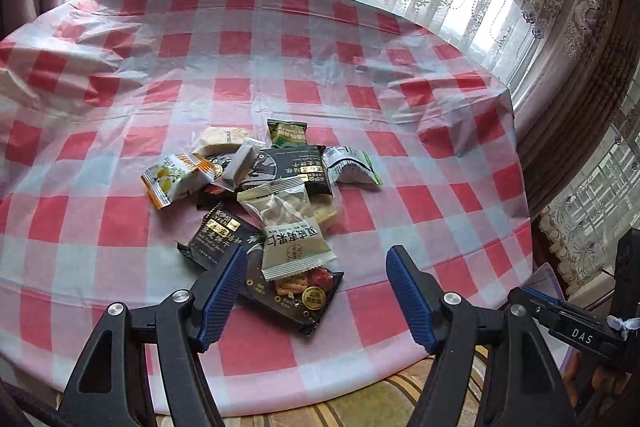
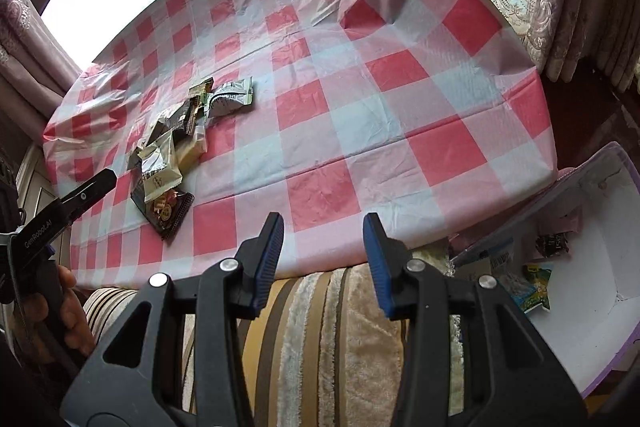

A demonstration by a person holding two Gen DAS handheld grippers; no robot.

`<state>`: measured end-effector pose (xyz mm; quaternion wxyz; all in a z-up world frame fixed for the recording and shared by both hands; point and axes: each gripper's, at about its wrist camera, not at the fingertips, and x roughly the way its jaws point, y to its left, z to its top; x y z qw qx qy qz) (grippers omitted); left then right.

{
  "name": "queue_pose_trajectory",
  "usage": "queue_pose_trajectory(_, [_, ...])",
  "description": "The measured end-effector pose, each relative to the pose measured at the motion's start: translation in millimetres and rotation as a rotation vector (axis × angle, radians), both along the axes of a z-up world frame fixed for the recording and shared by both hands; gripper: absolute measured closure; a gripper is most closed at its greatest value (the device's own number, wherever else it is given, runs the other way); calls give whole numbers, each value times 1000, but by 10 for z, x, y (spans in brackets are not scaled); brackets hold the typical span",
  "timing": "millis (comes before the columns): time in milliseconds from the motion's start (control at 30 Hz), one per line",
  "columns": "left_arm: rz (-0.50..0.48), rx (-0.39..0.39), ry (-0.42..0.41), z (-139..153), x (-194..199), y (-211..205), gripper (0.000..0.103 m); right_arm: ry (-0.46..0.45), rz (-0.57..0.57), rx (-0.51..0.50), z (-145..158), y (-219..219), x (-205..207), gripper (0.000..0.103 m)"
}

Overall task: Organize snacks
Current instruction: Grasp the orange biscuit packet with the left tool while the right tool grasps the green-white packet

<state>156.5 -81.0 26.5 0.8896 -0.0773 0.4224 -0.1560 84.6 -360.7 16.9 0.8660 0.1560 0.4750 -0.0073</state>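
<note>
The left gripper holds its jaws wide apart and empty, hovering just over the near end of the snack pile. The right gripper has its jaws parted too, nothing between them, above the surface's near edge, well apart from the pile. The pile lies on the checked tablecloth. Beyond the surface's corner, away from the pile, a white box holds a few packets.

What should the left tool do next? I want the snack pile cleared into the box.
Probably lower the open left tool onto the beige packet atop the near end of the pile: it lies just ahead between the fingers, nothing held yet.
</note>
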Motion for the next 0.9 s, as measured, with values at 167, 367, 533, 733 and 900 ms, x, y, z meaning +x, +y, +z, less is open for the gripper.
queue_pose_trajectory(167, [41, 8, 17, -97, 199, 378, 30, 18, 60, -40, -33, 207, 273, 58])
queue_pose_trajectory(367, [29, 72, 47, -234, 619, 742, 30, -10, 187, -144, -9, 470, 706, 45])
queue_pose_trajectory(533, [-4, 138, 75, -392, 961, 887, 30, -14, 313, -231, -45, 655, 1164, 35])
queue_pose_trajectory(733, [-151, 217, 75, -484, 1193, 782, 30, -17, 578, -361, -167, 955, 1663, 30])
queue_pose_trajectory(900, [-229, 210, 88, -544, 1320, 721, 30, -30, 773, -409, -268, 1133, 1963, 29])
